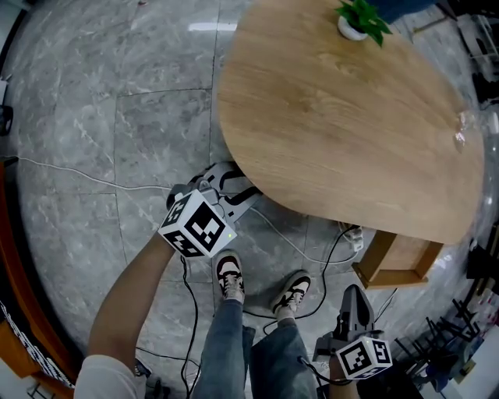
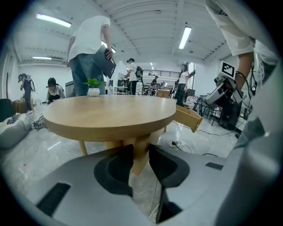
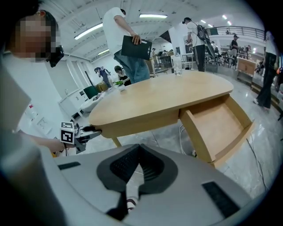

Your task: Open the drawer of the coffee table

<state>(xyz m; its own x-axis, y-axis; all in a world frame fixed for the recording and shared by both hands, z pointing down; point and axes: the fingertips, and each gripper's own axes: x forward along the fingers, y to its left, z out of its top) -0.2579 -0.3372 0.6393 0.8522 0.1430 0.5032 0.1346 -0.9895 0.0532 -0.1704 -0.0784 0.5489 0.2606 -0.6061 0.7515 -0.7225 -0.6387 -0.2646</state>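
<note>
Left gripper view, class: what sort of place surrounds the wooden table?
Probably a large open workshop or lab hall: long ceiling strip lights, a railed upper gallery, and cables trailing over the stone floor.

Oval light-wood coffee table (image 1: 343, 125) on grey floor, its wooden drawer (image 1: 398, 261) pulled out, empty

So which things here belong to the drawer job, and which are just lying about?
Part of the job:
- coffee table
- its drawer, already pulled out
- left gripper, jaws slightly apart, by the table's rim
- right gripper, shut, away from the table

Just lying about:
- potted plant on the tabletop
- power strip on the floor
</note>
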